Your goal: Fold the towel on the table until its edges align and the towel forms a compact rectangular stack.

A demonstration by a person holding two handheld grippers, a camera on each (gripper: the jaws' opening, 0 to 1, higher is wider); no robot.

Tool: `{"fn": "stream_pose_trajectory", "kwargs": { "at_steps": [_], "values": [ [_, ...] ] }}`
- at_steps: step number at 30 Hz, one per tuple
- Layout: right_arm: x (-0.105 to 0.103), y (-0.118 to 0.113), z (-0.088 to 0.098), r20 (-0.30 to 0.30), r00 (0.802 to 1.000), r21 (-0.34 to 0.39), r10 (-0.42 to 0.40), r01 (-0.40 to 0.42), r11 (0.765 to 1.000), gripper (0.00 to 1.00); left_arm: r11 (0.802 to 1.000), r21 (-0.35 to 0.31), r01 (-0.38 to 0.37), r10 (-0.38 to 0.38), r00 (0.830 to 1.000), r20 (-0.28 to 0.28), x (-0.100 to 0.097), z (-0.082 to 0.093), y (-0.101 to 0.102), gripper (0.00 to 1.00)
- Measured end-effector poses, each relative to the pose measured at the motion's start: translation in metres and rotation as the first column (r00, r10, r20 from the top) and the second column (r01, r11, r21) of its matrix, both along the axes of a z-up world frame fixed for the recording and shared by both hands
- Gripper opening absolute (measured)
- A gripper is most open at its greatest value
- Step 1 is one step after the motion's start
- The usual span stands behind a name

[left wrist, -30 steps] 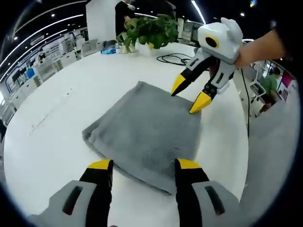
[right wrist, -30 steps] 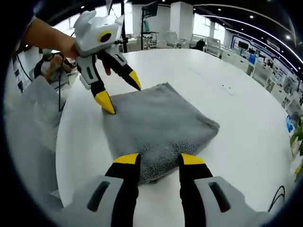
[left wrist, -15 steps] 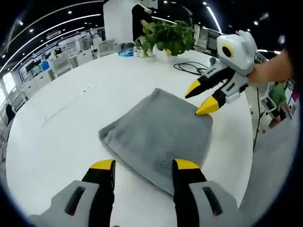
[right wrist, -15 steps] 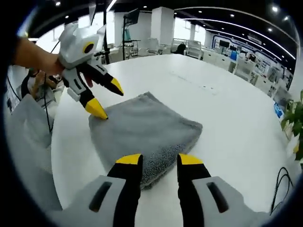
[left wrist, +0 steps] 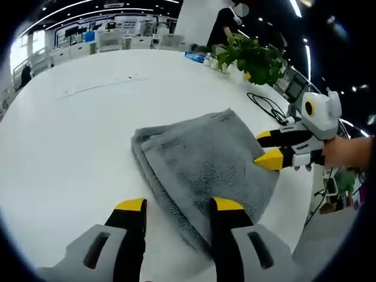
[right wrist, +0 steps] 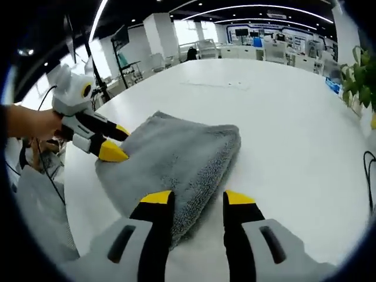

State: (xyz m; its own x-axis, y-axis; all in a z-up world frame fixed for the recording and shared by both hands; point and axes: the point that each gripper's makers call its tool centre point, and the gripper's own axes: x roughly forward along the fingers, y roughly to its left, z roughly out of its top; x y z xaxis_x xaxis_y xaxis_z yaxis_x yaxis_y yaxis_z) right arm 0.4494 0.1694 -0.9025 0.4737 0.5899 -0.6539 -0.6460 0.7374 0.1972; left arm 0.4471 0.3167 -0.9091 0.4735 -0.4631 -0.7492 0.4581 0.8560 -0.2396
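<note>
A grey towel (left wrist: 202, 161) lies folded in a thick rectangular stack on the white table (left wrist: 70, 135). My left gripper (left wrist: 178, 205) is open, its yellow-tipped jaws standing apart just over the towel's near corner. My right gripper (left wrist: 267, 148), held by a hand, comes in from the right; it is open, with its tips at the towel's far-right edge. In the right gripper view the towel (right wrist: 176, 155) stretches away from my open right gripper (right wrist: 197, 198), and the left gripper (right wrist: 117, 142) sits open at the towel's left edge.
A potted plant (left wrist: 252, 56), a coiled black cable (left wrist: 270, 106) and a blue item (left wrist: 194, 57) sit on the far part of the table. The table's rim (left wrist: 305, 217) curves close by on the right. Broad bare tabletop (right wrist: 282, 117) lies beyond the towel.
Both cameras have swung and dropped lower. Each gripper now sits lower and flatter against its edge of the towel, jaws still apart. The towel has kept its shape.
</note>
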Motion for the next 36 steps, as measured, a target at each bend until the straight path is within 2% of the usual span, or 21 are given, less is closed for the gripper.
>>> {"fn": "stream_pose_trajectory", "kwargs": {
  "at_steps": [3,11,20,26,30,36],
  "values": [
    [-0.003,0.005,-0.002,-0.023,1.000,0.016,-0.002,0.002,1.000,0.25,1.000,-0.017,0.019,-0.019,1.000,-0.017,0.002,-0.002,-0.004,0.37],
    [0.005,0.006,-0.007,-0.029,0.998,0.038,-0.048,0.049,0.998,0.23,0.999,-0.010,0.045,-0.045,0.999,0.003,0.013,-0.003,-0.004,0.35],
    [0.034,0.010,-0.005,0.035,0.999,-0.018,-0.018,0.018,1.000,0.21,0.999,0.005,0.038,-0.038,0.999,0.013,0.035,-0.002,-0.004,0.34],
    [0.052,0.013,-0.006,0.040,0.999,-0.018,-0.037,0.038,0.999,0.21,0.996,0.055,0.065,-0.067,0.997,0.038,0.057,-0.001,-0.003,0.33],
    [0.062,0.014,-0.005,0.047,0.998,-0.022,-0.041,0.042,0.999,0.21,0.996,0.061,0.065,-0.067,0.997,0.038,0.070,-0.002,0.000,0.33],
    [0.073,0.017,-0.005,0.052,0.998,-0.025,-0.041,0.042,0.999,0.21,0.990,0.099,0.098,-0.104,0.993,0.059,0.081,0.000,0.000,0.31]
  ]
}}
